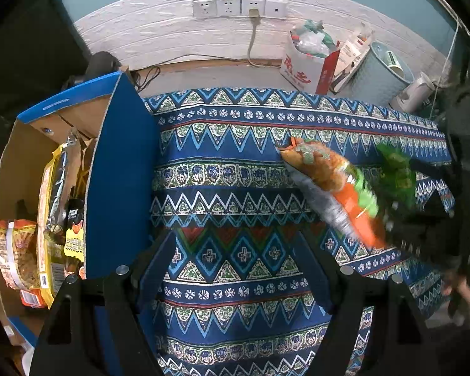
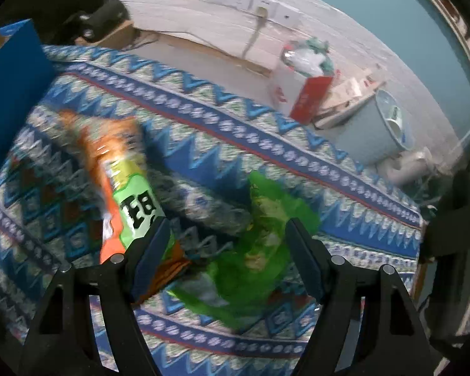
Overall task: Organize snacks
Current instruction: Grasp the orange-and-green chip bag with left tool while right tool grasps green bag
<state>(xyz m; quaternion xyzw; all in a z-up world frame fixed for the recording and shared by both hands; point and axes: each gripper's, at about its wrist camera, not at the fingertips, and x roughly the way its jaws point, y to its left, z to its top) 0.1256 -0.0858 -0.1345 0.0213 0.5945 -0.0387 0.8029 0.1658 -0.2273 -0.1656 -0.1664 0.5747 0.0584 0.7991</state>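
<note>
Patterned surface is lying mostly bare, with open room between the blue box at left and two loose bags.
Box is already holding several snack packs.
Orange bag and green bag are waiting just beside each other near the right edge.
Right hand-held gripper is straddling the green bag, jaws wide, pads not visibly pressing.
Left hand-held gripper is hanging wide, holding nothing.

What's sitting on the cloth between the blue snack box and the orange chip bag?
Nothing: in the left wrist view, only bare patterned tablecloth runs from the blue cardboard box to the orange chip bag.
</note>
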